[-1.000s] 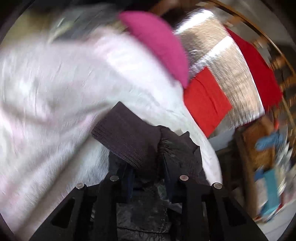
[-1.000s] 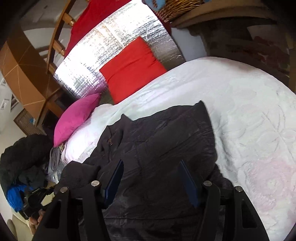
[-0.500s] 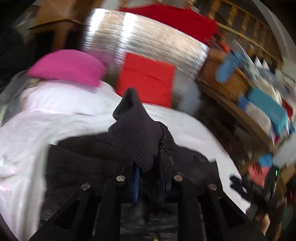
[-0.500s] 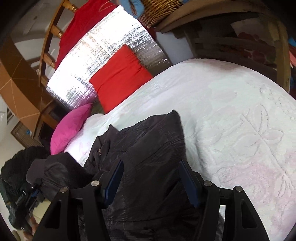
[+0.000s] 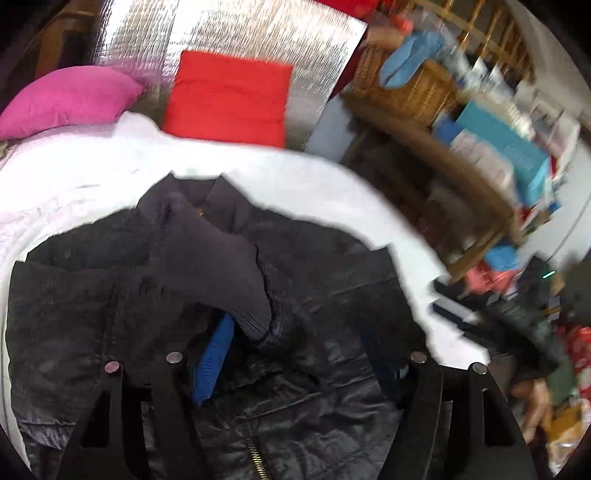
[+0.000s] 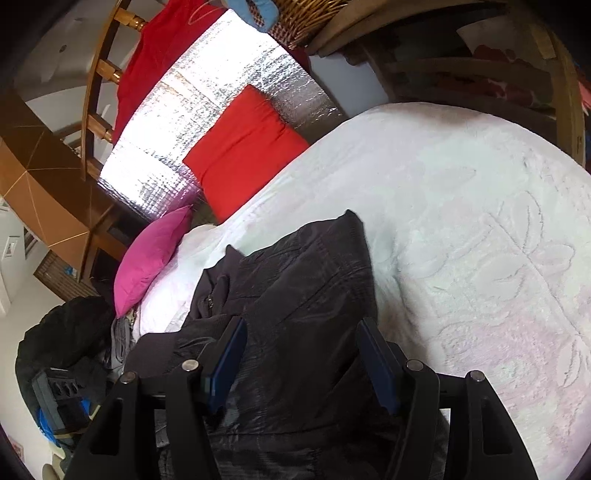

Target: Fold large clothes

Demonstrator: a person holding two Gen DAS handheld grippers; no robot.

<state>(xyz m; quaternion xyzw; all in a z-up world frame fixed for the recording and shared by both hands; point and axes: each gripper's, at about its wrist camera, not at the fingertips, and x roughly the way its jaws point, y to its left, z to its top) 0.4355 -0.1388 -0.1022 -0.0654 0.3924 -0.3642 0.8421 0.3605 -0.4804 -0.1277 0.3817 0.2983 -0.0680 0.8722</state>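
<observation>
Room: a white bedspread (image 6: 461, 229) fills most of both views, with a red cushion (image 5: 229, 99) and a pink pillow (image 5: 66, 98) at its far edge against a silver foil panel (image 5: 236, 33); cluttered shelves (image 5: 491, 147) blur past at the right of the left wrist view.
Jacket: the black jacket (image 5: 332, 280) lies spread on the bedspread, lower centre in both views, collar toward the cushions.
Long axis: from the zipper at the bottom edge of the left wrist view up to the collar at centre, roughly along the line the fingers point.
Cuff: the ribbed cuff (image 5: 236, 291) of one sleeve lies folded across the chest, at left of centre, touching the inner side of the left finger.
Left gripper (image 5: 295, 354): jaws have just been opening and stand wide; the cuff sits between them, loose, not pinched.
Right gripper (image 6: 303, 358): jaws apart over the jacket's body, fabric below and between them, no pinch visible.
Nearer hand: the left, judged best placed to draw back off the sleeve.
Likely next: the other side of the jacket, at right in the left wrist view, probably wants folding in.
</observation>
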